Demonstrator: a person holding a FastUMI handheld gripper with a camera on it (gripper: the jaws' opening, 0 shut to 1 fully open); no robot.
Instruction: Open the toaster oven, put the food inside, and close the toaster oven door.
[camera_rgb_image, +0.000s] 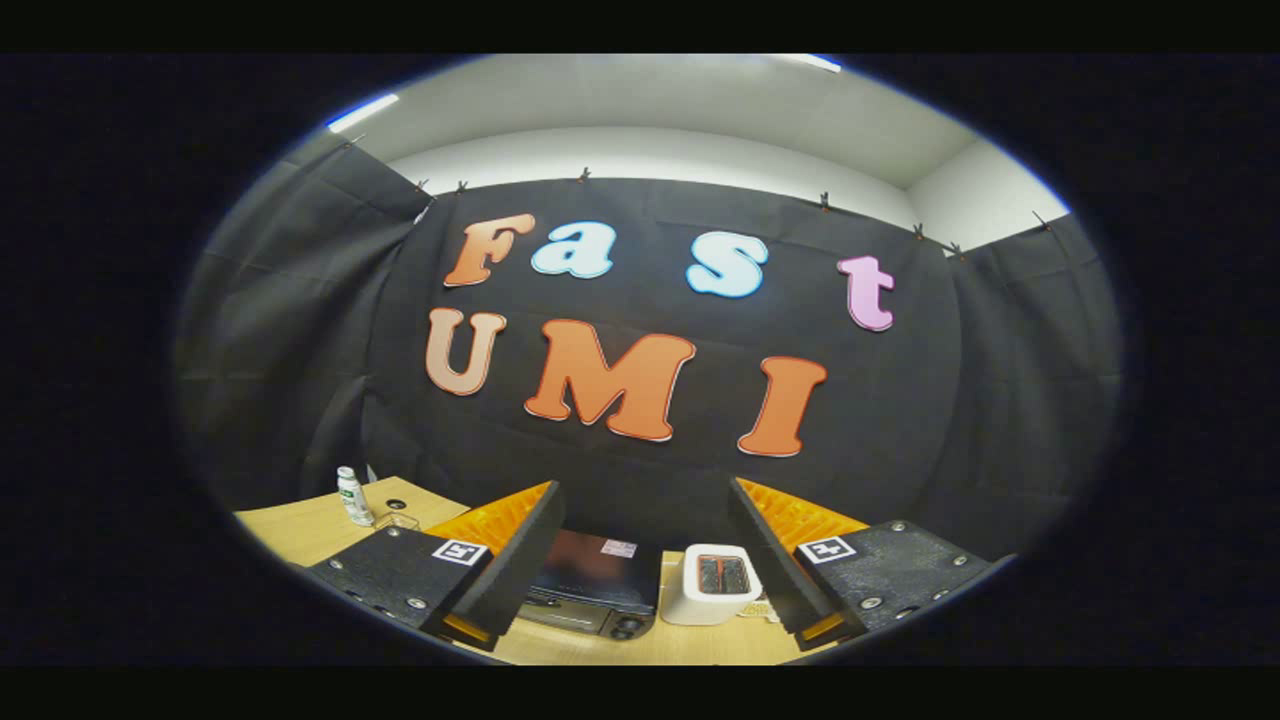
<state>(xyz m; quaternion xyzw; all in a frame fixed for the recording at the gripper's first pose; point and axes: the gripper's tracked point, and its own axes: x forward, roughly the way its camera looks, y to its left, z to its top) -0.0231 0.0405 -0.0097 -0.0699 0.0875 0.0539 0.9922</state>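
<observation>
A dark toaster oven (592, 590) stands on the wooden table (300, 530), seen from above beyond and between my fingers, closer to the left finger (505, 570). Its top and a strip of its front with knobs show; the door looks closed. My gripper (645, 630) is held high above the table, open wide, with nothing between its fingers. I cannot make out any food from here.
A white pop-up toaster (712, 585) stands just right of the toaster oven, near the right finger (775, 570). A small white bottle (353, 497) stands at the table's far left, with a low clear object beside it. Black cloth walls close off the back and sides.
</observation>
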